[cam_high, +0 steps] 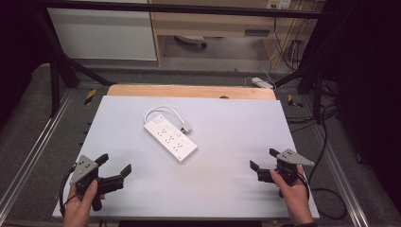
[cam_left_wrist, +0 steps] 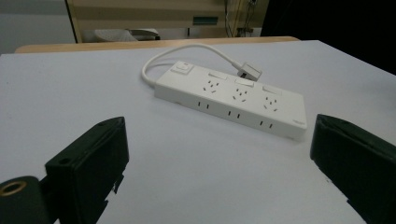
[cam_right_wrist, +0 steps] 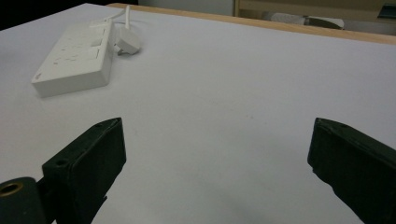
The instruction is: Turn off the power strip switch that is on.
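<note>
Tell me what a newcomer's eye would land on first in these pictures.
First comes the white plastic power strip, lying slantwise near the middle of the pale grey table top, its short white cable looping back so the white plug rests beside it. Next, the two black two-jaw grippers near the table's front edge: the left gripper and the right gripper, both with jaws open and holding nothing.
</note>
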Demonstrator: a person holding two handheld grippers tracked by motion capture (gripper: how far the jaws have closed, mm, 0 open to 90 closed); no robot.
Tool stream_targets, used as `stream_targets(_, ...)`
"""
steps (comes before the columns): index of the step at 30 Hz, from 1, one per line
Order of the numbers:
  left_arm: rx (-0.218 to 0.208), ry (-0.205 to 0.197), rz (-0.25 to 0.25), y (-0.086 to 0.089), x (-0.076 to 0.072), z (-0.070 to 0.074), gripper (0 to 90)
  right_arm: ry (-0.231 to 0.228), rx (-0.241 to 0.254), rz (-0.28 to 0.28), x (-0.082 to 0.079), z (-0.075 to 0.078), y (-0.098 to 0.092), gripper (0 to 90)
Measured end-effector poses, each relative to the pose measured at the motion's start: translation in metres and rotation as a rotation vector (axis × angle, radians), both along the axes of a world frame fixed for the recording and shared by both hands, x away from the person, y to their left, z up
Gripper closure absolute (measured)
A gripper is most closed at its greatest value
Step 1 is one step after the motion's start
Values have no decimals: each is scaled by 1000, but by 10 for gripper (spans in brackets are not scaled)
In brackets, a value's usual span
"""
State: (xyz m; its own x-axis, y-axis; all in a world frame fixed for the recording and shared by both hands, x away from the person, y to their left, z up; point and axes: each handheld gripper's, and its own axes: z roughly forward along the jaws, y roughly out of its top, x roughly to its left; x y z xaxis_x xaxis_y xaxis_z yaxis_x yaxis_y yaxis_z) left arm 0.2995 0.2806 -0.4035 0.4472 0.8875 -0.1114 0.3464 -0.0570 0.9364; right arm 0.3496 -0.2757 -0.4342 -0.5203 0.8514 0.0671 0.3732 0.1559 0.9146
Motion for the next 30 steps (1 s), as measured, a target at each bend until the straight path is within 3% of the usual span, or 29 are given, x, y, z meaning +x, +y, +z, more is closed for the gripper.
stream_targets(30, 10, 7, -15, -3, 1, -1, 43, -2, -14, -11, -1, 0, 3, 38)
